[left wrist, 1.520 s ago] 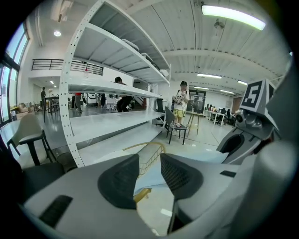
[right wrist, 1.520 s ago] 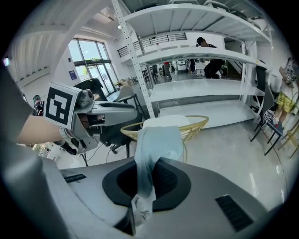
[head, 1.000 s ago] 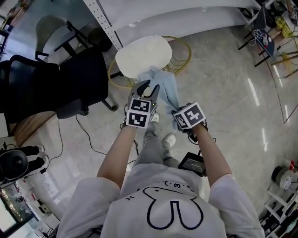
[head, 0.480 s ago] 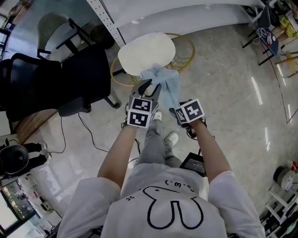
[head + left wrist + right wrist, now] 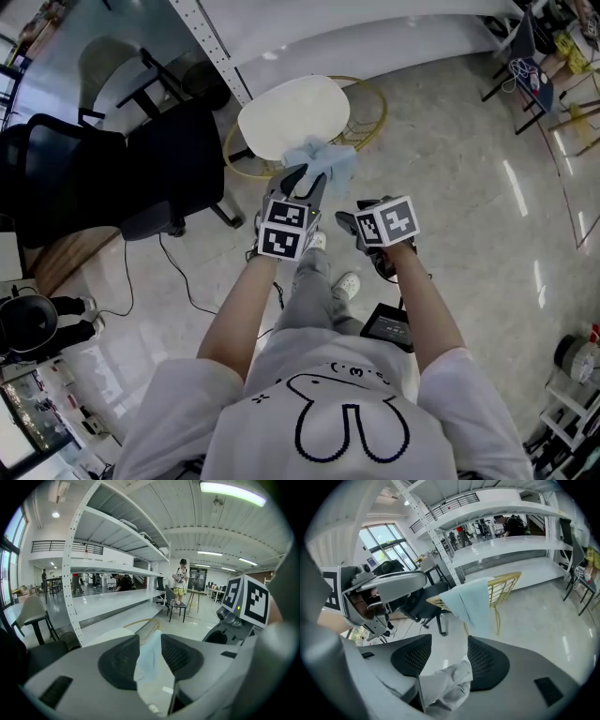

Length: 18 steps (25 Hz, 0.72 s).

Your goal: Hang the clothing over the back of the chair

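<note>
The chair (image 5: 291, 112), with a pale round seat and a gold wire back, stands just beyond the person's feet, with its back on the near side. A black office chair (image 5: 112, 178) sits to its left and long white shelving (image 5: 394, 37) runs behind.

The clothing (image 5: 326, 159), a light blue piece, lies over the top rail of the chair's back at the seat's near right edge. It looks draped already, so the main part of the task appears done. What seems left is for the remaining gripper to let go and perhaps to even out the fall.

In the right gripper view the garment is folded across the rail, with its long axis running up and down. A long panel hangs straight towards the floor on the side facing the person, and the upper end bunches at the rail.

The left gripper (image 5: 305, 180) reaches to the rail, its jaws pinched on a fold of the blue cloth.

The right gripper (image 5: 352, 217) hangs nearer and to the right, apart from the garment. Its jaws have just been opening and now stand wide. Nothing is between the pads, and only the person's own trouser leg (image 5: 445, 686) shows beyond the gap.
</note>
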Each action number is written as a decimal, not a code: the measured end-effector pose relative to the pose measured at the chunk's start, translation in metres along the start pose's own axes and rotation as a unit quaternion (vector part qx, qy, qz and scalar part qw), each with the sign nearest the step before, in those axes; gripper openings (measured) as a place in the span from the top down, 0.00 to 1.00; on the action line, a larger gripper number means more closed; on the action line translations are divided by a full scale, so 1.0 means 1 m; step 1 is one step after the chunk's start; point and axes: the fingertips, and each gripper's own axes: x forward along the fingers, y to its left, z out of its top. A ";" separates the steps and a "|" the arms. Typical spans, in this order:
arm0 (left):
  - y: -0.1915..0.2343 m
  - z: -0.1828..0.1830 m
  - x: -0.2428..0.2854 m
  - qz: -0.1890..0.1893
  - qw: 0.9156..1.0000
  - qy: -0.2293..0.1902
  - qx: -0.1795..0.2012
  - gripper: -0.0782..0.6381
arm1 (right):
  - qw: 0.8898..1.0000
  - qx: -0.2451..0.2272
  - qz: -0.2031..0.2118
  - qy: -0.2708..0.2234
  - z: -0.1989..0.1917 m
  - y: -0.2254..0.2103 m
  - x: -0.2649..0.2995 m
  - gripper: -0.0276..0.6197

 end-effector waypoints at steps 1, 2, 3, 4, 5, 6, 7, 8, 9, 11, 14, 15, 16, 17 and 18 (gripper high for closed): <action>-0.002 0.004 -0.003 0.000 1.000 -0.006 0.003 0.66 | 1.000 -0.002 -0.001 -0.007 0.004 0.002 -0.005 0.60; -0.006 0.009 -0.006 0.000 1.000 -0.012 0.005 0.66 | 1.000 -0.003 -0.003 -0.016 0.007 0.004 -0.011 0.61; -0.010 0.014 -0.010 -0.002 1.000 -0.017 0.007 0.66 | 1.000 -0.002 -0.003 -0.026 0.011 0.006 -0.018 0.63; -0.013 0.017 -0.013 -0.004 1.000 -0.022 0.008 0.66 | 0.999 -0.001 -0.004 -0.037 0.016 0.007 -0.024 0.65; -0.017 0.020 -0.017 -0.006 1.000 -0.026 0.009 0.66 | 0.999 -0.001 -0.004 -0.048 0.020 0.009 -0.030 0.68; -0.019 0.023 -0.020 -0.006 0.999 -0.030 0.010 0.66 | 0.998 -0.002 -0.006 -0.059 0.024 0.011 -0.036 0.70; -0.022 0.026 -0.023 -0.007 0.999 -0.034 0.011 0.66 | 0.998 -0.005 -0.010 -0.068 0.028 0.012 -0.041 0.73; -0.024 0.029 -0.026 -0.008 0.999 -0.038 0.013 0.66 | 0.997 -0.009 -0.016 -0.078 0.031 0.013 -0.047 0.77; -0.027 0.032 -0.029 -0.009 0.999 -0.042 0.015 0.66 | 0.996 -0.015 -0.022 -0.087 0.033 0.014 -0.053 0.87; -0.033 0.038 -0.036 -0.010 0.998 -0.050 0.020 0.66 | 0.994 -0.021 -0.027 -0.103 0.036 0.017 -0.064 0.96; -0.042 0.047 -0.044 -0.012 0.998 -0.063 0.024 0.66 | 0.992 -0.027 -0.018 -0.123 0.042 0.026 -0.079 0.96; -0.045 0.051 -0.046 -0.013 0.997 -0.067 0.025 0.66 | 0.991 -0.032 -0.015 -0.132 0.045 0.029 -0.084 0.96; -0.048 0.055 -0.048 -0.013 0.997 -0.072 0.027 0.66 | 0.989 -0.039 -0.009 -0.143 0.050 0.033 -0.090 0.96; -0.051 0.058 -0.049 -0.013 0.997 -0.077 0.028 0.66 | 0.987 -0.048 -0.001 -0.157 0.055 0.038 -0.096 0.96; -0.053 0.063 -0.051 -0.014 0.996 -0.082 0.028 0.66 | 0.983 -0.061 0.006 -0.172 0.061 0.045 -0.103 0.96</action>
